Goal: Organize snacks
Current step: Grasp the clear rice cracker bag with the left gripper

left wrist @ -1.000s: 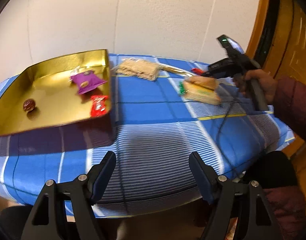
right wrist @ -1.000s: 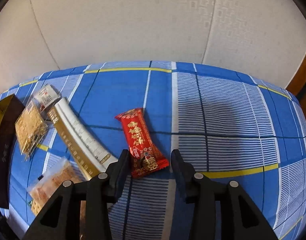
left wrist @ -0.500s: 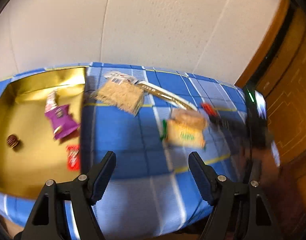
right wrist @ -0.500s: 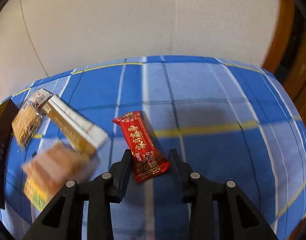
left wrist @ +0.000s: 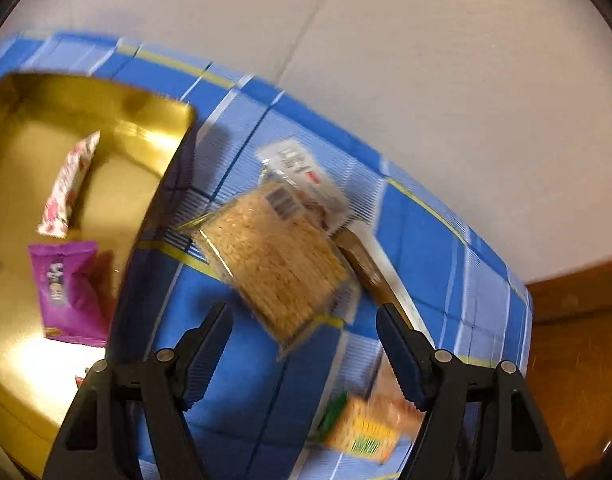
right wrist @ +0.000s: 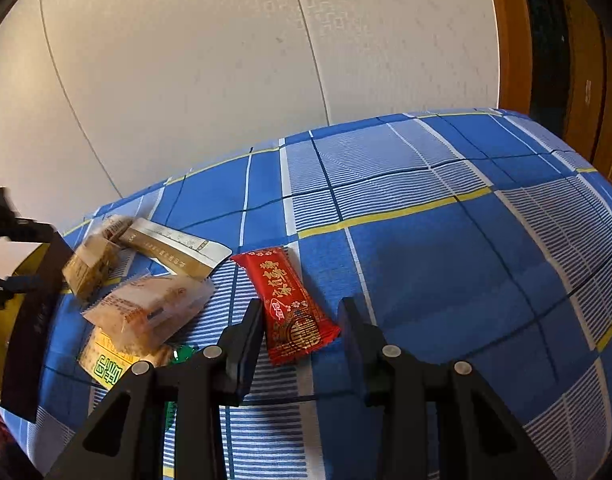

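**Red wrapper between right fingers; left hanging over cracker pack**

The right gripper (right wrist: pixel 301 328) is straddling the near end of the red snack packet (right wrist: pixel 285 302), which is lying flat toward the middle of the blue checked tablecloth (right wrist: pixel 446 248). Its fingers are partly apart, with gaps showing either side; no pinch yet. The film wrapper is looking light, thin and slippery, likely crushable, so taking hold across the narrow body, clear of the crimped end, seems best. The left gripper (left wrist: pixel 304 344) is standing wide apart, empty, over the clear cracker pack (left wrist: pixel 274 256) lying just beside the gold tray (left wrist: pixel 162 136) near the table's far edge.
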